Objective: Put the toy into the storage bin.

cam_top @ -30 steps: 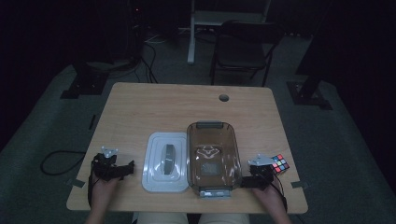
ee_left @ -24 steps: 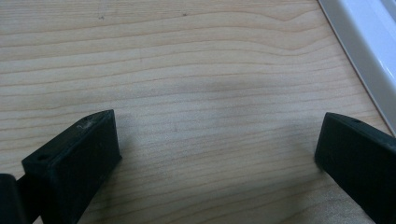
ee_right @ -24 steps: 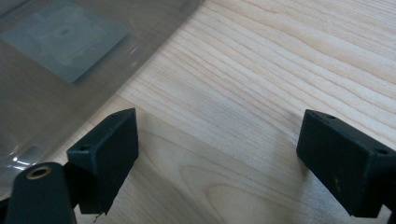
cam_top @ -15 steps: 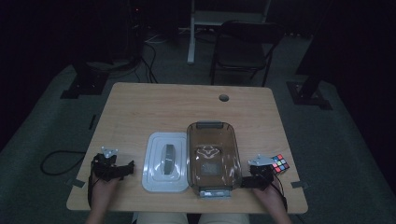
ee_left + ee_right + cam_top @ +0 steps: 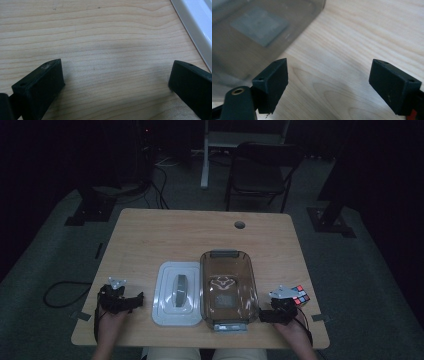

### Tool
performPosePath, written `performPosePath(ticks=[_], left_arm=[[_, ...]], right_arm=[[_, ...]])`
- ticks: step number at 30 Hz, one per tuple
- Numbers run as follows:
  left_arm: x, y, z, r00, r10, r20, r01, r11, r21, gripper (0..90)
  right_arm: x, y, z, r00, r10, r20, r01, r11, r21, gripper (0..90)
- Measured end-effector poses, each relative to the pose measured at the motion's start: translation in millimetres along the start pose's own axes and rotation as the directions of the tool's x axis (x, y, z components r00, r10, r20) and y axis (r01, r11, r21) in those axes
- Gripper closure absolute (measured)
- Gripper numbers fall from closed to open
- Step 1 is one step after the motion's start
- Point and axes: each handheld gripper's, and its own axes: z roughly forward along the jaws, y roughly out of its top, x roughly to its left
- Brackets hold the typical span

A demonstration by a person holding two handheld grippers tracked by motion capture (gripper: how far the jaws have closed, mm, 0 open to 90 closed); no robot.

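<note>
I'm looking at the wooden table (image 5: 165,235) from above, sitting in a pretty dark room with a chair (image 5: 262,170) at the far side. Biggest thing on it is the clear brownish container (image 5: 227,290), right of centre toward the near edge, lying flat with its grey latch tabs at the near and far ends. Just beside it on the left, edges about touching, is the white lid (image 5: 176,292), flat on the wood with its grey handle facing up. My left gripper (image 5: 134,299) rests on the table near the left near corner, just left of the lid, pointing at it; in the left gripper view its jaws are spread wide over bare wood with nothing between them, and the lid's white rim cuts across the top right corner. My right gripper (image 5: 263,315) sits at the near right, jaws aimed at the container's near right corner; in the right gripper view they're wide apart too, nothing in them, with the container's wall at upper left. Smallest bit: a colourful puzzle cube (image 5: 300,295) just beyond the right gripper.
</note>
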Motion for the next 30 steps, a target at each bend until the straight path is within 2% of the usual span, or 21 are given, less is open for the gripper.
performPosePath(ticks=[2, 6, 11, 13, 15, 17, 18, 20, 23, 30], left_arm=[[0.0, 0.0, 0.0, 1.0, 0.001, 0.0, -0.001, 1.0, 0.0, 0.6], [0.0, 0.0, 0.0, 1.0, 0.0, 0.0, 0.0, 1.0, 0.0, 0.5], [0.0, 0.0, 0.0, 1.0, 0.0, 0.0, 0.0, 1.0, 0.0, 0.6], [0.0, 0.0, 0.0, 1.0, 0.0, 0.0, 0.0, 1.0, 0.0, 0.6], [0.0, 0.0, 0.0, 1.0, 0.0, 0.0, 0.0, 1.0, 0.0, 0.6], [0.0, 0.0, 0.0, 1.0, 0.0, 0.0, 0.0, 1.0, 0.0, 0.6], [0.0, 0.0, 0.0, 1.0, 0.0, 0.0, 0.0, 1.0, 0.0, 0.6], [0.0, 0.0, 0.0, 1.0, 0.0, 0.0, 0.0, 1.0, 0.0, 0.6], [0.0, 0.0, 0.0, 1.0, 0.0, 0.0, 0.0, 1.0, 0.0, 0.6], [-0.1, -0.1, 0.0, 1.0, 0.0, 0.0, 0.0, 1.0, 0.0, 0.6]], right_arm=[[-1.1, 1.1, -3.3, 1.0, 0.003, 0.002, -0.003, 1.0, -0.01, 15.7], [-9.9, 4.3, -23.4, 0.9993, 0.025, 0.027, -0.023, 0.997, -0.077, 15.6], [-28.5, 3.7, -45.0, 0.9958, 0.059, 0.07, -0.05, 0.992, -0.116, 15.6], [-36.4, 0.8, -53.0, 0.9924, 0.07, 0.101, -0.056, 0.989, -0.139, 15.6], [-46.0, -2.5, -60.2, 0.991, 0.097, 0.093, -0.083, 0.986, -0.146, 15.6], [-54.8, -7.1, -65.4, 0.9832, 0.128, 0.13, -0.109, 0.984, -0.144, 15.5], [-59.1, -10.3, -67.6, 0.9797, 0.148, 0.135, -0.128, 0.98, -0.152, 15.5], [-65.9, -16.3, -70.1, 0.9721, 0.175, 0.156, -0.153, 0.977, -0.147, 14.8], [-73.5, -25.2, -69.3, 0.9659, 0.198, 0.167, -0.177, 0.975, -0.132, 14.7], [-78.3, -37.9, -55.5, 0.9603, 0.229, 0.159, -0.216, 0.972, -0.094, 14.2]])
